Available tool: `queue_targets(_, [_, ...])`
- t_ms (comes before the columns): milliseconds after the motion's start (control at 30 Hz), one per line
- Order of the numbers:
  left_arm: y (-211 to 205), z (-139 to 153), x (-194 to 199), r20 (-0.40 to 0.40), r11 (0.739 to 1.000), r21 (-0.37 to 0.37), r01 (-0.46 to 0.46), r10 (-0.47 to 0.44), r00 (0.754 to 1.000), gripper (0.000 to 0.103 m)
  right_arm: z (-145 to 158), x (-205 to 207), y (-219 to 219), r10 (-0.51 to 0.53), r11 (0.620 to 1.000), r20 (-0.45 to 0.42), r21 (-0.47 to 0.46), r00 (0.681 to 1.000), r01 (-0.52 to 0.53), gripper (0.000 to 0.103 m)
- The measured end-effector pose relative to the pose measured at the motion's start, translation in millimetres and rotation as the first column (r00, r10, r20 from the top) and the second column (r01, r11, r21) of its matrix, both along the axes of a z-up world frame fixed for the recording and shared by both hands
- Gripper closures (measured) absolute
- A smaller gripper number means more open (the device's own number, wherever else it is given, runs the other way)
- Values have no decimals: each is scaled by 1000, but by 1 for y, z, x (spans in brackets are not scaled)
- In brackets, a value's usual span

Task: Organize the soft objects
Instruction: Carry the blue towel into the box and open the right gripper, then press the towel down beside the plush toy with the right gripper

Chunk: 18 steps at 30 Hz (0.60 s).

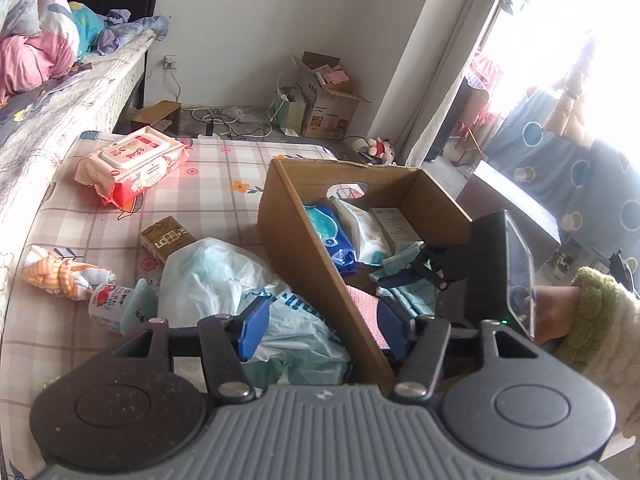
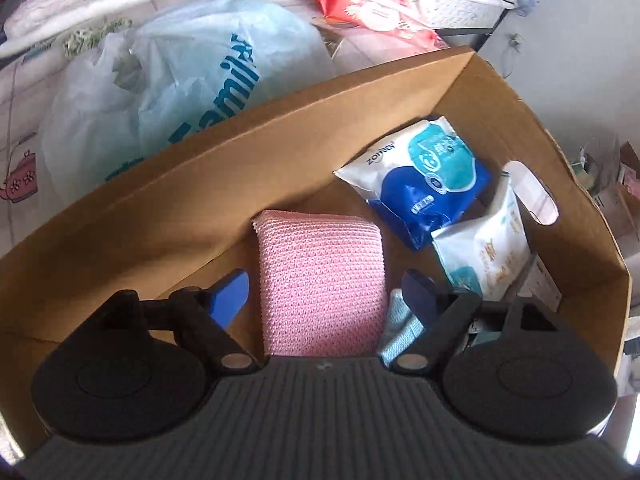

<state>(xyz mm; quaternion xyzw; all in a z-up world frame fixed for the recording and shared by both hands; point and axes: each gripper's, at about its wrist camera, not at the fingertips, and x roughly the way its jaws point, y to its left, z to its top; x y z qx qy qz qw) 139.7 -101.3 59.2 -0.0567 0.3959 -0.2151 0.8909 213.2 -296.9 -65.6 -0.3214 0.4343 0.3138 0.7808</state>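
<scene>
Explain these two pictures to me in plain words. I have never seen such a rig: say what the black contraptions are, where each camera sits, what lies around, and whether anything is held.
No robot here: a person carries one hand-held gripper in each hand, with a wide-angle camera on each looking along its two blue-padded fingers.

The left view looks over the left hand-held gripper, open, straddling the wall of the brown cardboard box. At right you see the person's sleeve and the right tool.

The right view looks down into that box over the right hand-held gripper, open above the pink knitted cloth, not pinching it. Beside the cloth lie a pale blue cloth, a blue-and-white wipes pack and a white pouch.

Outside, on the checked bedsheet, lie a pale plastic bag, a red wipes pack and an orange patterned rolled cloth.

Nothing is held.
</scene>
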Motion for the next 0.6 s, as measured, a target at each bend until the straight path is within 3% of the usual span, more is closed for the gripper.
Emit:
queue_targets(167, [16, -1, 0, -5, 999, -14, -29, 29, 1000, 42, -20, 28, 6, -59, 998, -81, -14, 995, 58, 17])
queue_targets(267, [21, -3, 2, -14, 999, -23, -34, 34, 999, 42, -23, 41, -1, -180, 982, -147, 38, 973, 187, 18])
queue_targets(367, [23, -5, 3, -26, 999, -33, -33, 32, 999, 42, -18, 50, -9, -312, 937, -199, 97, 929, 335, 22])
queue_targets(433, [24, -8, 4, -33, 999, -39, -29, 28, 999, 41, -15, 57, -18, -429, 875, -242, 129, 870, 467, 22])
queue_targets(533, [25, -10, 5, -43, 998, -47, -30, 28, 999, 41, -11, 70, -37, -579, 721, -364, 191, 730, 666, 22])
queue_targets(600, [27, -10, 4, -43, 998, -49, -32, 30, 999, 41, -10, 74, -45, -618, 632, -438, 218, 653, 744, 21])
